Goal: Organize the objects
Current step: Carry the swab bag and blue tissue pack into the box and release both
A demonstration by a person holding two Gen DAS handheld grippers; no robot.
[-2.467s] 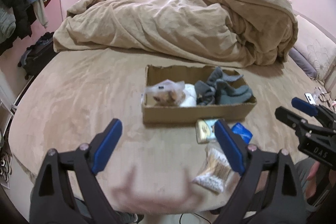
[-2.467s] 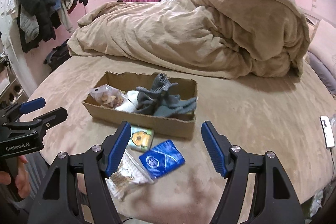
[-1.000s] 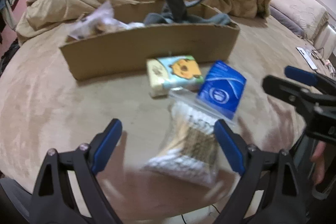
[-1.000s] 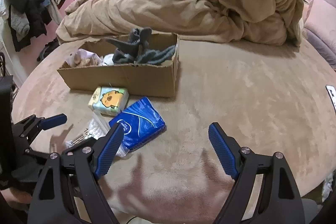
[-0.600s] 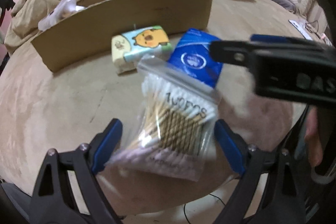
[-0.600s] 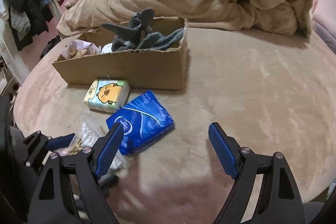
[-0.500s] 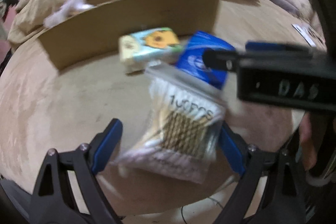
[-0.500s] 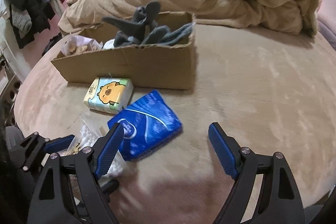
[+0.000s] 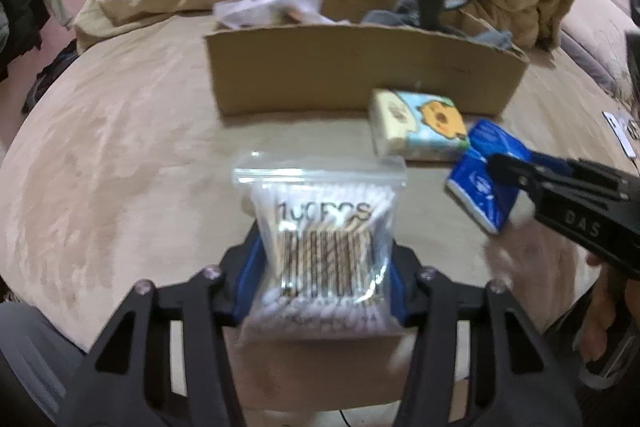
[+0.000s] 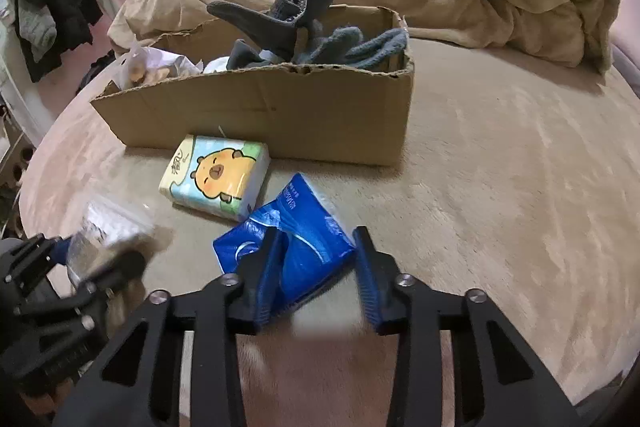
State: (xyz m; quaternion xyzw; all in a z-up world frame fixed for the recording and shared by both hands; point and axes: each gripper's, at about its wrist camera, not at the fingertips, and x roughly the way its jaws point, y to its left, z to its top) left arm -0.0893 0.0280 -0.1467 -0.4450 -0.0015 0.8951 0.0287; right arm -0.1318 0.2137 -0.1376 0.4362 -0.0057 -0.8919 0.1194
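On the bed, near edge, both tools are mid-grab.

Left wrist view: left gripper (image 9: 322, 267) jaws closing, pads pinching the sides of the swab bag (image 9: 320, 247), a clear zip pouch of cotton swabs w/ wooden sticks and a printed count on front. Bag sits upright between the pads, zip strip on top, bulging around the grip. Beyond it: cardboard box (image 9: 360, 75) w/ grey socks (image 9: 424, 7) and a clear snack bag (image 9: 276, 3) inside. Cartoon tissue pack (image 9: 420, 125) lies just in front of the box wall; blue tissue pack (image 9: 486, 175) just beside it, w/ the right tool's tip on it.

Right wrist view: right gripper (image 10: 316, 267) jaws closing on the blue tissue pack (image 10: 296, 239). Wrapper is crumpled and tilted up between the pads. Left pad is clearly in the film; right pad is at the pack's edge, contact looks marginal. Cartoon pack (image 10: 216, 179) is flat, untouched, close to the box (image 10: 280, 111). Left tool + swab bag are a blur at lower left.

Risks, imo:
- Both packs are soft and slick. Grip is on film, not contents, so they could slip out on the lift.
- Blue pack is held near one corner and may swing or drop short of the box.
- Swab bag could rotate between the pads.
- Box is already crowded on the sock side, so a drop could catch the torn rim.
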